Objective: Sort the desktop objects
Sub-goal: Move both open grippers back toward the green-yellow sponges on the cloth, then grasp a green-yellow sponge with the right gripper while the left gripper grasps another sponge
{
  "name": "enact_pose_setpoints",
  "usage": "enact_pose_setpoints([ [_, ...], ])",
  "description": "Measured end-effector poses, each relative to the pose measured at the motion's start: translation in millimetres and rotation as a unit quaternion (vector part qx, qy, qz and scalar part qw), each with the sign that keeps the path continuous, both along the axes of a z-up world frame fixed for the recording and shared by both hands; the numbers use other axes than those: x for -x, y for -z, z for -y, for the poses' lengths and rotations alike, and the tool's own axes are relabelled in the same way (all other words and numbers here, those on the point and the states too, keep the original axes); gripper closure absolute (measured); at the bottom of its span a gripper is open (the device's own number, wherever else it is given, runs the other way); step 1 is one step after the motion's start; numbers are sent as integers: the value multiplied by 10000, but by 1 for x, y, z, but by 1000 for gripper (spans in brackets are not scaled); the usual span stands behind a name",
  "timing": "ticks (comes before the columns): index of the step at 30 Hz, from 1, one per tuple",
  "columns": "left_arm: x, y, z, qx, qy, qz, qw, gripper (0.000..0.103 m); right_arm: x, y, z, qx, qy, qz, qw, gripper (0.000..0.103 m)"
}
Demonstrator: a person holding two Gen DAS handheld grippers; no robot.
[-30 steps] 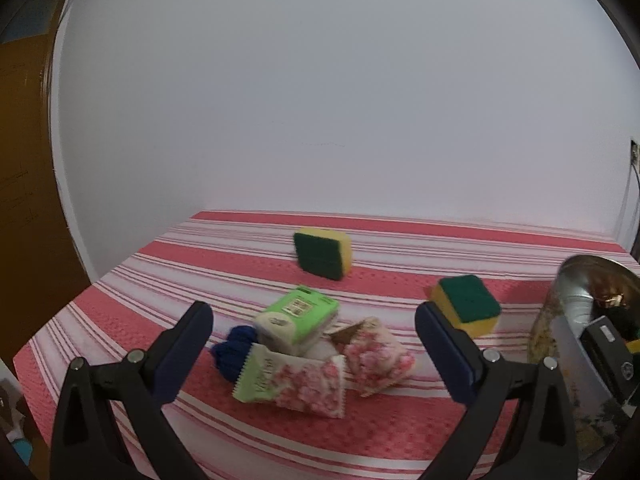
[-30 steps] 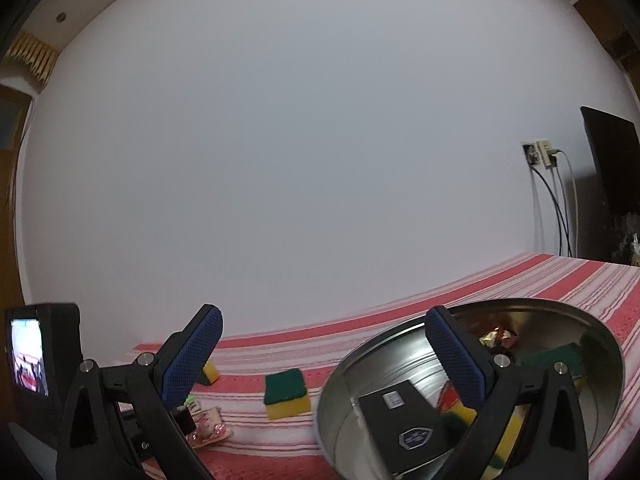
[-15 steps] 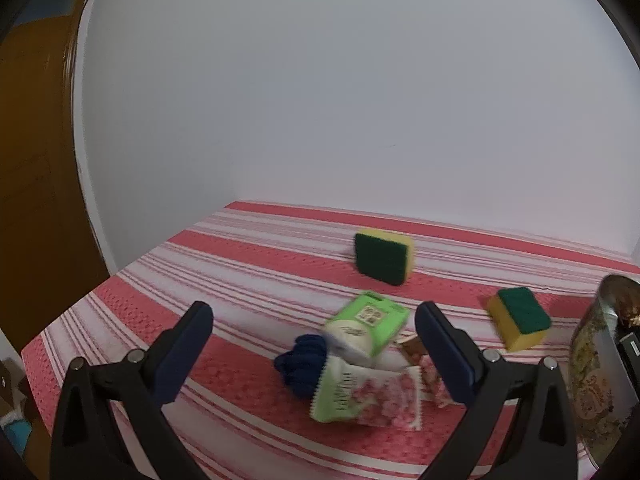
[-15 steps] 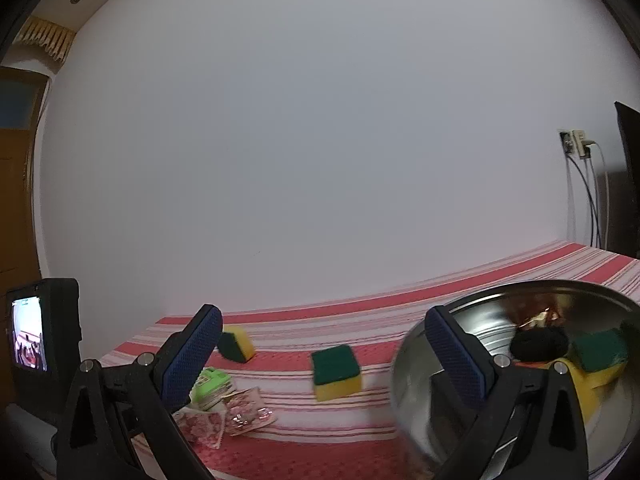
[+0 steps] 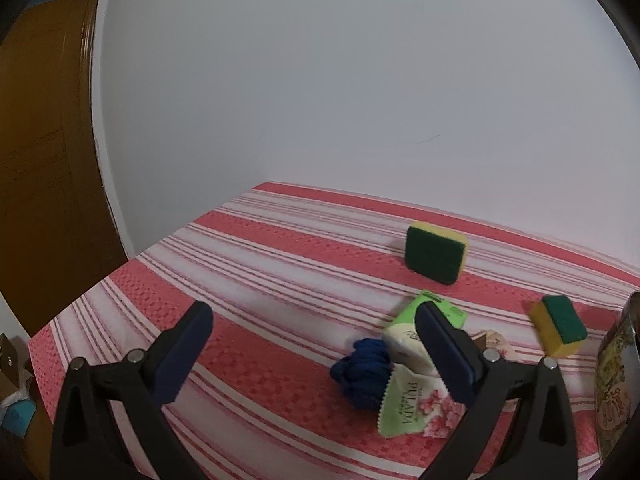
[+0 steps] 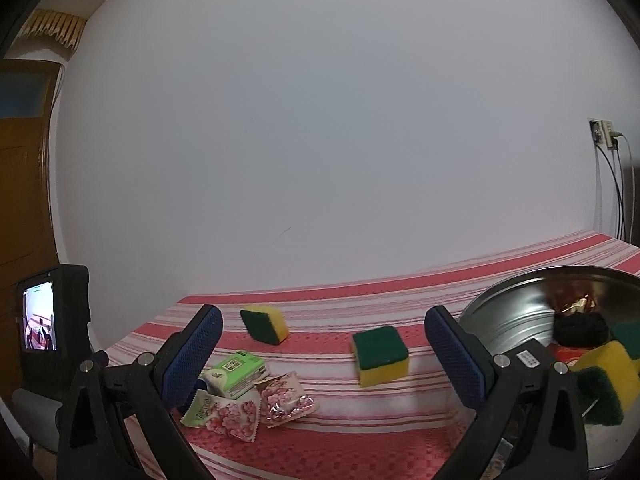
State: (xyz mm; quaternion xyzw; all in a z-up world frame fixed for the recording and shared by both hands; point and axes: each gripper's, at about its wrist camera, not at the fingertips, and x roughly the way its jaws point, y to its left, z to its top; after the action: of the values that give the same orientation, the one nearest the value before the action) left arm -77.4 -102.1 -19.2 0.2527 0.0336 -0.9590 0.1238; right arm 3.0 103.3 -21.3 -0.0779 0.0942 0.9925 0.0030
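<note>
On my far left stands a brown wooden door point(image 5: 44, 168), and below it the edge of the table under its red and white striped cloth point(image 5: 248, 264). My left gripper point(image 5: 314, 338) hangs above that cloth with its blue-padded fingers spread wide and nothing between them. Just past its right finger lies the small heap I am sorting: a dark blue bundle point(image 5: 362, 372), I cannot tell of what, touching a green and white tissue pack point(image 5: 420, 332), with a flowered pink and green packet point(image 5: 416, 408) lying against both. Behind the heap a green and yellow sponge point(image 5: 436, 254) stands on edge, and further right a second sponge point(image 5: 558, 330) sits near the patterned wall of a tin. From the right camera, a black device with a lit screen point(image 6: 38, 322) shows at the left edge. My right gripper point(image 6: 324, 348) is likewise wide open and empty, framing the two sponges. Right of it sits the round metal tin point(image 6: 508, 308), already holding more sponges point(image 6: 608, 380), a black lump and some wrappers.
</note>
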Motion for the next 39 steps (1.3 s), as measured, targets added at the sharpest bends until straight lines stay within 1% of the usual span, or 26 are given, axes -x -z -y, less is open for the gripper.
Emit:
enact_pose_setpoints([
  [4, 7, 0, 1, 115, -62, 31, 9999, 1, 14, 1, 3, -175, -45, 210, 9996, 0],
  [7, 15, 2, 3, 110, -94, 119, 9998, 1, 31, 4, 6, -298, -117, 576, 9978, 0],
  [10, 21, 3, 6, 66, -119, 164, 9998, 1, 45, 10, 2, -201, -205, 932, 9952, 0],
  [12, 24, 3, 8, 48, -164, 164, 9997, 1, 48, 10, 0, -143, -226, 992, 9947, 1],
  [15, 31, 4, 9, 41, -158, 198, 9997, 1, 56, 7, -1, -194, -211, 1068, 9939, 1],
  [21, 39, 7, 13, -111, -115, 294, 9994, 1, 93, 7, -10, -191, -102, 1509, 9883, 1],
  [24, 46, 6, 15, -105, -149, 252, 9995, 1, 115, 12, -10, -366, -59, 1772, 9835, 1],
  [27, 64, 2, 11, 197, -192, 240, 9993, 1, 134, 22, -15, -365, -1, 2128, 9764, 1],
  [28, 70, 1, 10, 208, -174, 248, 9993, 1, 139, 27, -17, -371, 56, 2251, 9736, 1],
  [30, 82, -1, 11, 128, -133, 259, 9995, 1, 146, 30, -20, -515, 288, 2374, 9696, 1],
  [33, 91, 4, 14, -43, -95, 294, 9995, 1, 149, 31, -21, -584, 392, 2459, 9667, 1],
  [36, 94, 13, 17, -267, 45, 495, 9984, 1, 161, 34, -15, -810, 486, 2694, 9584, 1],
  [37, 93, 12, 18, -308, 68, 461, 9984, 1, 167, 35, -12, -948, 575, 2759, 9548, 1],
  [39, 91, 11, 18, -290, 44, 380, 9988, 1, 178, 38, -5, -1083, 516, 2851, 9510, 1],
])
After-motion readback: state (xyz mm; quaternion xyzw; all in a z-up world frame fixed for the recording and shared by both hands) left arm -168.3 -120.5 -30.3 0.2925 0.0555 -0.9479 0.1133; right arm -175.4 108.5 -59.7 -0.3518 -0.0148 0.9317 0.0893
